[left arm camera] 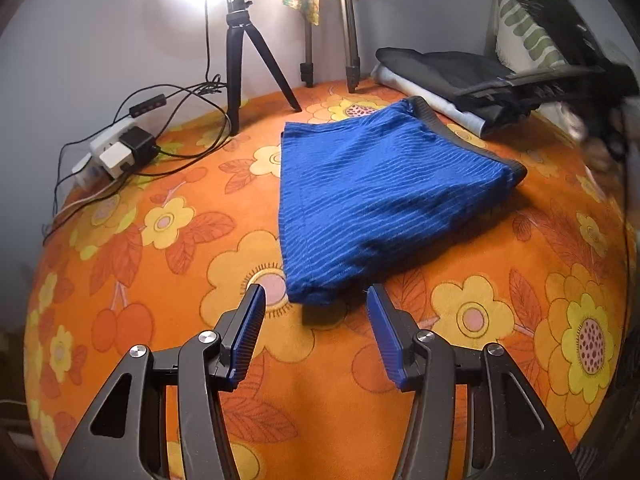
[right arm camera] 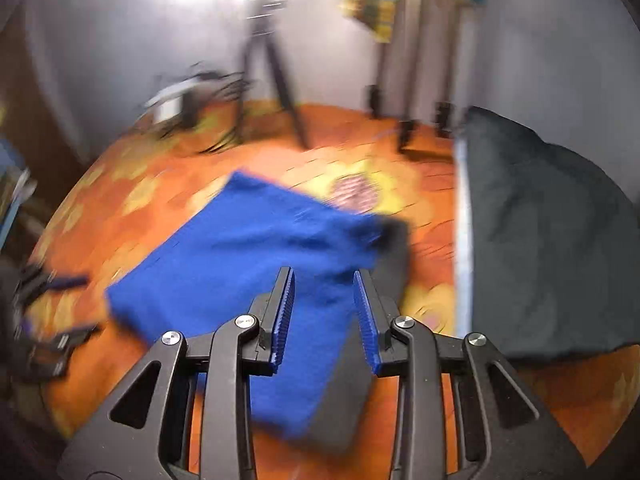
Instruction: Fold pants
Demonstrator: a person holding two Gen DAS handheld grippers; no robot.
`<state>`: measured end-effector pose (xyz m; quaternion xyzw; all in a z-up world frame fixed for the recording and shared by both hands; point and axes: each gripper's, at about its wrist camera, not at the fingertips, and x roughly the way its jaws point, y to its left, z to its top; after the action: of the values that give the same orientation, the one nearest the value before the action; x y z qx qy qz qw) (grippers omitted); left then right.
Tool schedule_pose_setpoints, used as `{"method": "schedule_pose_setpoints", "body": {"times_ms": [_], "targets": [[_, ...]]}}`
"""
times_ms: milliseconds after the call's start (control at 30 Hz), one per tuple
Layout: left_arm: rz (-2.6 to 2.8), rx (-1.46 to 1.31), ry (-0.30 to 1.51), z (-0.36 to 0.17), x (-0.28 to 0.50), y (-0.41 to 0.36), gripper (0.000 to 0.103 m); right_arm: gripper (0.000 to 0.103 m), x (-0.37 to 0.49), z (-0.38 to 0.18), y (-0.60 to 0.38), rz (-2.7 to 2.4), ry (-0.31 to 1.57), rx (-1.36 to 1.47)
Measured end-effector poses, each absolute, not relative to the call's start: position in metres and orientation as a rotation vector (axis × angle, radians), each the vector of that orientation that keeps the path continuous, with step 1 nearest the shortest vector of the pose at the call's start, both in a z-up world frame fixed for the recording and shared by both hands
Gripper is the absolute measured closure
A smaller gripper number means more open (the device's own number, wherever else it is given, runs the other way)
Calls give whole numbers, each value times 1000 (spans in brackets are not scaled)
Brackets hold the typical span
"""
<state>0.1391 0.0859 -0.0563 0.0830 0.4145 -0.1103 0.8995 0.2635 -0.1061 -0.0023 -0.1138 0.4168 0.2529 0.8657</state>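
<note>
Surface: orange floral blanket (left arm camera: 168, 264) spread flat, covering the whole working area; whether a bed or a bench lies beneath, not determinable. Judged to serve as the folding ground.

Task item: blue pants (left arm camera: 372, 192) lying flat near the middle of the blanket, already doubled into a compact rectangle, dark waistband (left arm camera: 460, 132) turned toward the far right edge. Folding judged near complete or complete.

Stack at far right: dark folded garments (left arm camera: 448, 68) over a pale one, set just beyond the waistband, apart from the blue piece. Presumably finished items laid aside to keep the middle free.

Along the wall: black tripod (left arm camera: 240, 60) and a silver one (left arm camera: 348, 28), standing on the blanket's far edge; power strip with plugs (left arm camera: 120, 148) and loose cables at far left, well clear of the fabric.

Containers: none seen; nothing to report as contents.

Left gripper (left arm camera: 316, 300): fingers spread, nothing between them, poised just short of the pants' near hem, not touching.

Right gripper (right arm camera: 324, 280): view blurred; fingers parted above the blue cloth, no fabric visibly pinched.
</note>
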Motion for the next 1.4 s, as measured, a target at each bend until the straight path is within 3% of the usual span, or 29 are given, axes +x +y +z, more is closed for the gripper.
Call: {"method": "schedule_pose_setpoints", "body": {"times_ms": [133, 333, 467, 700, 1033, 1400], "targets": [[-244, 179, 837, -49, 135, 80, 50, 65, 240, -14, -119, 450, 928, -178], [-305, 198, 830, -45, 138, 59, 50, 65, 229, -40, -162, 345, 1011, -55], [-281, 207, 837, -43, 139, 61, 50, 65, 217, -30, -158, 421, 960, -58], [-177, 156, 859, -42, 122, 109, 50, 65, 188, -14, -78, 672, 884, -250], [-117, 87, 892, -53, 101, 161, 50, 65, 164, -39, 47, 861, 883, -581], [-140, -34, 874, -50, 111, 178, 50, 65, 179, -69, 85, 845, 939, -708]]}}
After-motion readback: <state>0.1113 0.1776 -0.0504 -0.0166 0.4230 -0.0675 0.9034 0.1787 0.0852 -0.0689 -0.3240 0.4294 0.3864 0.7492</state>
